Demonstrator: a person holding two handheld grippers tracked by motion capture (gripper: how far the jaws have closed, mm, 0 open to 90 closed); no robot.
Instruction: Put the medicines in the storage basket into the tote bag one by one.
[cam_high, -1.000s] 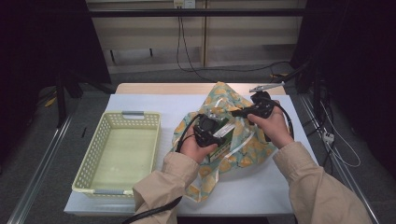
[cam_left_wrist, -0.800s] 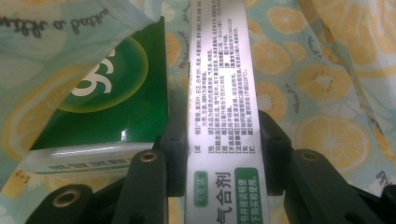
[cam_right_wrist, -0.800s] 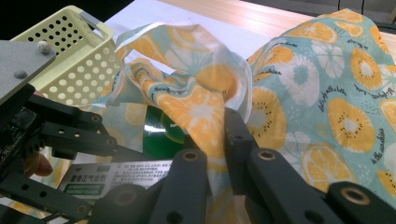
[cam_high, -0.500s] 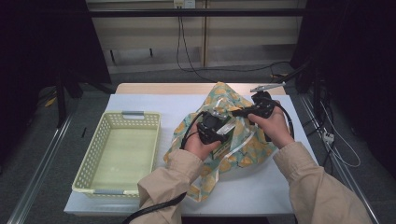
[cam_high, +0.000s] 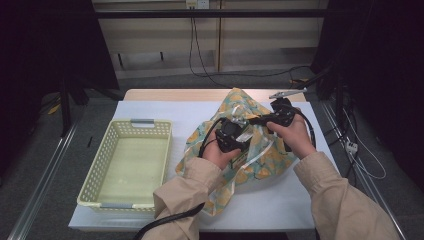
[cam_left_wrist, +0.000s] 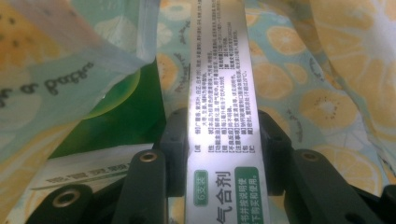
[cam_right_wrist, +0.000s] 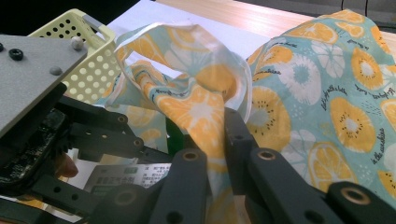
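Note:
A cloth bag (cam_high: 265, 157) printed with orange and kiwi slices lies on the white table cover. My left gripper (cam_high: 244, 136) is shut on a long box (cam_left_wrist: 219, 88) with a silver printed side and green faces. The box points into the bag's (cam_left_wrist: 327, 98) open mouth. The jaws of my left gripper (cam_left_wrist: 219, 140) press both sides of the box. My right gripper (cam_right_wrist: 210, 137) is shut on a fold of the bag's rim (cam_right_wrist: 205, 98) and holds it up. In the high view my right gripper (cam_high: 259, 120) is just right of the left one.
A pale yellow perforated basket (cam_high: 102, 165) stands on the table's left, and its corner (cam_right_wrist: 88, 70) shows behind the bag. White table cover (cam_high: 170, 112) lies between basket and bag. Cables trail from both grippers. The table's wooden far edge (cam_high: 170, 94) runs behind.
My left gripper has shifted slightly right with the box, and the bag's near-left fabric has spread a little toward the basket. The right gripper keeps its hold in the same place.

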